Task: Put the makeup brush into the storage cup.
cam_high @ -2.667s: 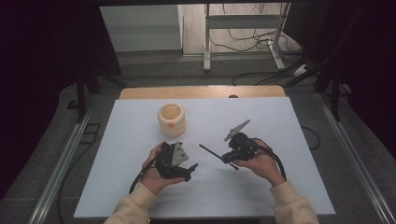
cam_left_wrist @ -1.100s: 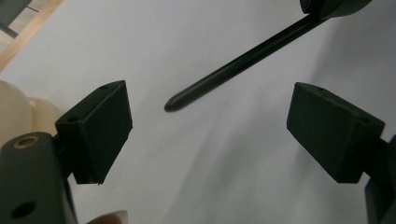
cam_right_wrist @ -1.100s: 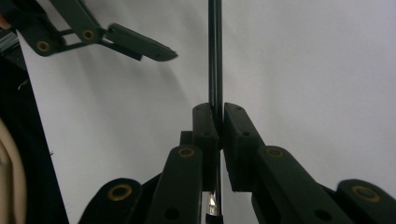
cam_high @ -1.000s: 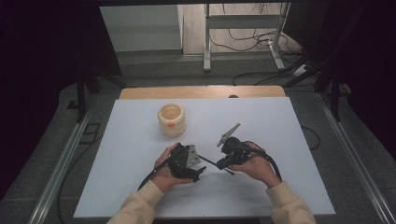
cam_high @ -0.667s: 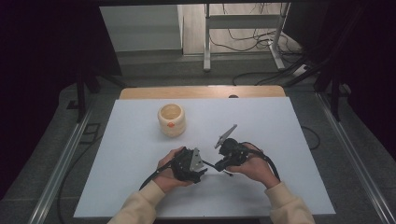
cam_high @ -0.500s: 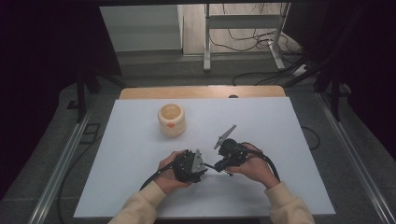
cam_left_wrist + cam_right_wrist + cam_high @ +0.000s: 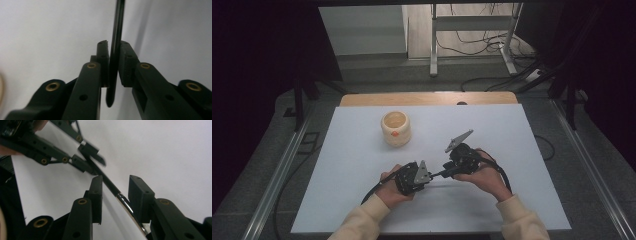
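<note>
- L gripper (image 7: 113, 65) jaws just closed; now clamped on black end of slim pen-like rod (image 7: 115, 50), pads (image 7: 126, 67) flat on both sides.
- R gripper (image 7: 115, 195) jaws just opening; stand apart, rod's chrome section (image 7: 125, 205) loose between, nearer right pad.
- Handover step, by the look: keep L clamp firm, draw R straight back along rod axis.
- Risk: snagging, levering rod out.
- Cup (image 7: 395, 128) well beyond both tips.
</note>
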Action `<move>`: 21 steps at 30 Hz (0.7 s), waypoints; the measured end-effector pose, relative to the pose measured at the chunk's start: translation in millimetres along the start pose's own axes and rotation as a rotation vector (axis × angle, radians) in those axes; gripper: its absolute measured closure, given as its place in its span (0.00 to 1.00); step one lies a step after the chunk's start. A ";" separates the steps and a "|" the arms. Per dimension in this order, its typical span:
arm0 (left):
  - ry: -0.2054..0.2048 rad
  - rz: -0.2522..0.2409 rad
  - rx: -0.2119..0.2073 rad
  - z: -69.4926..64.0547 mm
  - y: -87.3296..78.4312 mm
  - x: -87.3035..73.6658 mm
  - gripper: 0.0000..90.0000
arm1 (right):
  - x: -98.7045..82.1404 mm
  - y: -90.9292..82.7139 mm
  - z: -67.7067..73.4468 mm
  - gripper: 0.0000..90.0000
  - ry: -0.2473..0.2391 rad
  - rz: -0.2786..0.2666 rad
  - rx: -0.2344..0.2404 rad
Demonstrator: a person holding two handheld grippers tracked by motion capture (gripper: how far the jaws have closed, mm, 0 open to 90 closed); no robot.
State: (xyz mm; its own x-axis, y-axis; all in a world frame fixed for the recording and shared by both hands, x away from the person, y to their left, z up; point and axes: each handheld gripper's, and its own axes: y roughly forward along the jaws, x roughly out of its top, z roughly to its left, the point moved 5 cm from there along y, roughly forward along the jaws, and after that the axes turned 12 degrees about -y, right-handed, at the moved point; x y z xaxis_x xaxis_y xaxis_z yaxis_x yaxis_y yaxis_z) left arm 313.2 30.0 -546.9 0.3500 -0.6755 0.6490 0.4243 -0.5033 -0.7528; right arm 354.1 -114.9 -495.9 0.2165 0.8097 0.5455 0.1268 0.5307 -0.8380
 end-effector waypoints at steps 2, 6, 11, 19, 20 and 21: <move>-0.003 0.004 0.000 -0.5 0.6 -0.3 0.92 | 0.6 -0.6 -1.1 0.66 0.003 -0.012 -0.017; -0.020 0.001 0.001 1.8 -1.2 -0.6 0.92 | 2.6 -5.6 -6.5 0.54 0.018 -0.060 -0.077; -0.056 -0.019 0.000 5.1 -5.0 -0.2 0.92 | 3.2 -19.0 -15.7 0.40 0.071 -0.153 -0.160; -0.094 -0.018 0.005 8.6 -7.1 -0.8 0.92 | -3.0 -30.6 -25.8 0.29 0.113 -0.237 -0.211; -0.097 -0.018 0.006 9.1 -7.5 -1.0 0.92 | -3.0 -30.6 -25.8 0.29 0.113 -0.237 -0.211; -0.101 -0.021 0.010 10.2 -8.5 -1.2 0.92 | -4.3 -31.5 -26.8 0.27 0.119 -0.244 -0.216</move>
State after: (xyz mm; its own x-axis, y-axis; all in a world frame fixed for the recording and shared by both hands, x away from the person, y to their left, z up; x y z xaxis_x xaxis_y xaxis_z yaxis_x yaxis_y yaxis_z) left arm 317.7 40.6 -540.1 0.4237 -0.6068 0.6725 0.4407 -0.5105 -0.7383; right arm 375.1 -141.8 -472.1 0.2645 0.6235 0.7358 0.3881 0.6296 -0.6730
